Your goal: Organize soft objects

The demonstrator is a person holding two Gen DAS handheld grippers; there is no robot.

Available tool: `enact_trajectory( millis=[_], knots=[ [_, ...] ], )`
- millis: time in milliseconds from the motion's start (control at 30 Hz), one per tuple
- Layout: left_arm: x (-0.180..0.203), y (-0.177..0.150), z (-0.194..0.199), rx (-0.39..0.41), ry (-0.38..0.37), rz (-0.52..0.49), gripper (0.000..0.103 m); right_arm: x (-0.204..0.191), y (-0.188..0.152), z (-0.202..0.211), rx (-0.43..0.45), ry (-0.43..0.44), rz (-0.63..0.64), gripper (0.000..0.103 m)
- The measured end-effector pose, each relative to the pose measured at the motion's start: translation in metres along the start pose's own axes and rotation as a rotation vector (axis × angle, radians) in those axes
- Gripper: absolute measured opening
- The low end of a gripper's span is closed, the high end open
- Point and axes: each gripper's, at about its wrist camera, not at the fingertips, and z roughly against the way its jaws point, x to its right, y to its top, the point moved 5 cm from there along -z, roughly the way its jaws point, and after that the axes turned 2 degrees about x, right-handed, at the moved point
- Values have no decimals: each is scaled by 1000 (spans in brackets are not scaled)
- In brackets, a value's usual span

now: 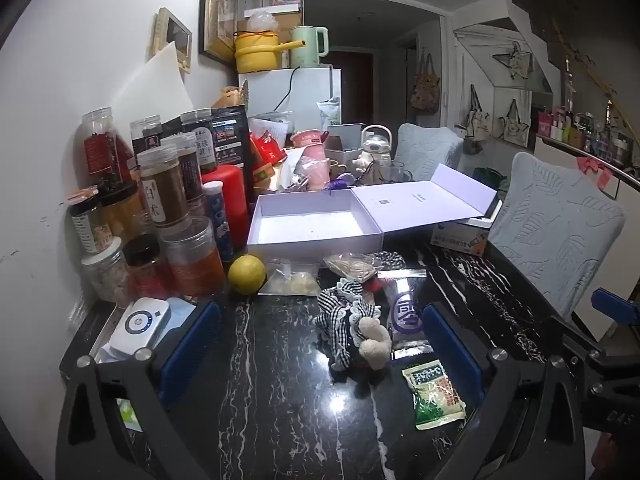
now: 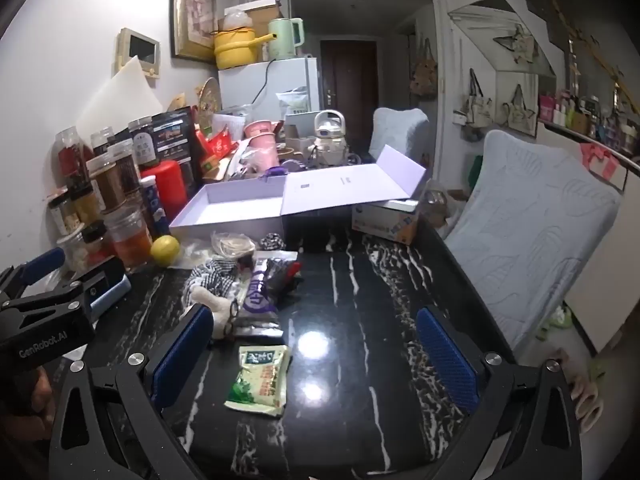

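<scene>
The left gripper (image 1: 320, 344) hangs over a black marble table (image 1: 280, 380) with its blue-padded jaws spread wide and nothing between the pads — a gingham cloth toy (image 1: 352, 326) lies on the tabletop in the gap. A green snack packet (image 1: 434, 396) lies by the right-hand pad, a lemon (image 1: 247, 274) further back. Behind them an open lavender box (image 1: 316, 226) sits empty, beside crowded jars (image 1: 160, 200).

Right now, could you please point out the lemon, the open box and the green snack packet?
lemon (image 1: 247, 274): left wrist view, middle of its peel.
open box (image 1: 256, 220): left wrist view, left wall.
green snack packet (image 2: 260, 380): right wrist view, packet's centre.
</scene>
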Motion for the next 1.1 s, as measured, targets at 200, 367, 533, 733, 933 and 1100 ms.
enact_trajectory(
  millis=[200, 367, 533, 733, 933, 1100],
  knots=[
    [4, 2, 2, 14, 28, -12, 103, 0, 2, 1, 3, 5, 3, 103],
    [6, -3, 10, 20, -6, 3, 103, -2, 0, 2, 12, 5, 5, 103],
    [-2, 1, 8, 6, -19, 8, 103, -2, 0, 3, 13, 5, 5, 103],
    [-3, 2, 11, 10, -22, 3, 103, -3, 1, 1, 12, 9, 2, 103],
    [-5, 3, 15, 25, -19, 8, 103, -4, -2, 7, 19, 16, 5, 103],
    [-5, 3, 16, 33, -10, 2, 103, -3, -2, 9, 22, 17, 2, 103]
  ],
)
